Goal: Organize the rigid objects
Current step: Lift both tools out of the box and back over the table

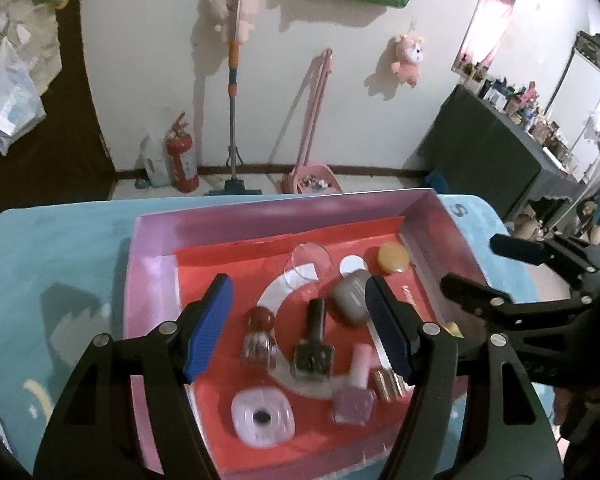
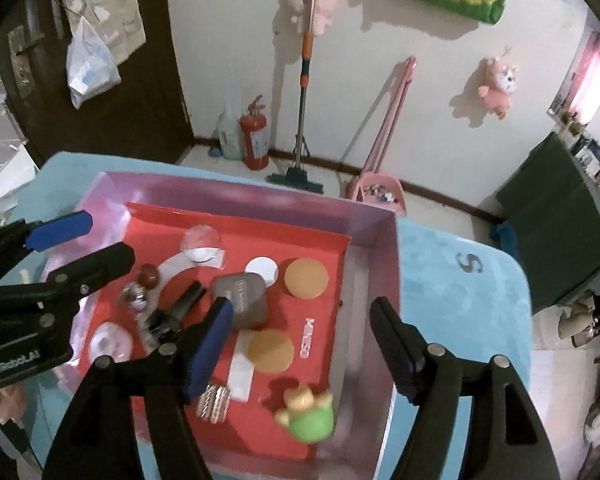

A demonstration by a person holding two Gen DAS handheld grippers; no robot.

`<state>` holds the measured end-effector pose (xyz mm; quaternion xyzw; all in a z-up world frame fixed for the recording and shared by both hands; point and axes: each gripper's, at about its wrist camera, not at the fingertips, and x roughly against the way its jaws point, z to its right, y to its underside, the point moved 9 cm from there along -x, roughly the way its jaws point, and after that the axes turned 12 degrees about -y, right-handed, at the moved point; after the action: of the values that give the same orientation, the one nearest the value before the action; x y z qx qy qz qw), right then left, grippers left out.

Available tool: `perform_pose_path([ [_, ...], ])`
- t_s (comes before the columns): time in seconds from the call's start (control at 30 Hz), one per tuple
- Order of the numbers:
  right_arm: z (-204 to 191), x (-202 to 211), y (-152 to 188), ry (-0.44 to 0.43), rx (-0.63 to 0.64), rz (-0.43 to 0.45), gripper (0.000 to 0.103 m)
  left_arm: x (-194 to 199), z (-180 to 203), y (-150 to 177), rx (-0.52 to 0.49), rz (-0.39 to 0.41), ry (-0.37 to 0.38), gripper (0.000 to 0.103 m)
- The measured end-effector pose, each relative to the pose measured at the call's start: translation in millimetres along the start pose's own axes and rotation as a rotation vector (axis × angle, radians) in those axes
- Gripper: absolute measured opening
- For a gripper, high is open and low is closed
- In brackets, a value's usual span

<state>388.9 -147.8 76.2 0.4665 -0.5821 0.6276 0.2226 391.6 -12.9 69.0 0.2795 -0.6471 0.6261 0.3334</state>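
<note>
A pink box [image 1: 152, 264] with a red liner holds small rigid items. My left gripper [image 1: 300, 320] is open and empty above a dark nail-polish bottle [image 1: 314, 344], a red-capped bottle [image 1: 259, 338], a pink polish bottle [image 1: 356, 390], a grey case [image 1: 350, 296] and a white round case [image 1: 263, 418]. My right gripper [image 2: 302, 340] is open and empty over the box's right side [image 2: 380, 280], above an orange disc [image 2: 270, 350]. A green and yellow toy [image 2: 308, 416] lies near the front. A second orange disc [image 2: 306, 278] lies further back.
The box sits on a light blue cloth [image 1: 60, 280]. A gold ribbed piece [image 2: 214, 404] and a clear lid [image 1: 310, 260] also lie in the box. Each gripper shows at the edge of the other's view. A wall with a mop and a fire extinguisher [image 1: 182, 160] stands behind.
</note>
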Motion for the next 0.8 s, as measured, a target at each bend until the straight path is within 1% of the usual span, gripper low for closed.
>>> perform_pose_path([
  [0.07, -6, 21, 3, 0.002, 0.006, 0.029, 0.078, 19, -1, 4, 0.003, 0.029, -0.008, 0.074],
  [0.17, -18, 55, 11, 0.006, 0.022, 0.085, 0.083, 49, -1, 13, 0.005, 0.073, -0.011, 0.074],
  [0.23, -26, 75, 16, 0.005, 0.031, 0.116, 0.085, 68, 2, 20, 0.008, 0.101, -0.016, 0.077],
  [0.3, -34, 91, 23, 0.002, 0.040, 0.146, 0.087, 80, 3, 27, 0.003, 0.129, -0.023, 0.082],
  [0.37, -42, 105, 31, -0.004, 0.043, 0.177, 0.093, 89, 3, 35, -0.005, 0.149, -0.040, 0.082],
  [0.43, -45, 113, 42, 0.002, 0.046, 0.205, 0.094, 99, 0, 48, -0.003, 0.169, -0.060, 0.082],
  [0.5, -47, 117, 55, -0.002, 0.038, 0.228, 0.094, 106, -2, 61, -0.003, 0.191, -0.071, 0.082],
  [0.63, -42, 111, 77, -0.024, -0.005, 0.265, 0.095, 104, -11, 85, 0.029, 0.197, -0.074, 0.082],
  [0.73, -36, 101, 89, -0.032, -0.021, 0.305, 0.098, 93, -16, 96, 0.052, 0.201, -0.086, 0.082],
  [0.8, -32, 89, 94, -0.036, -0.026, 0.325, 0.098, 80, -19, 101, 0.053, 0.202, -0.112, 0.082],
])
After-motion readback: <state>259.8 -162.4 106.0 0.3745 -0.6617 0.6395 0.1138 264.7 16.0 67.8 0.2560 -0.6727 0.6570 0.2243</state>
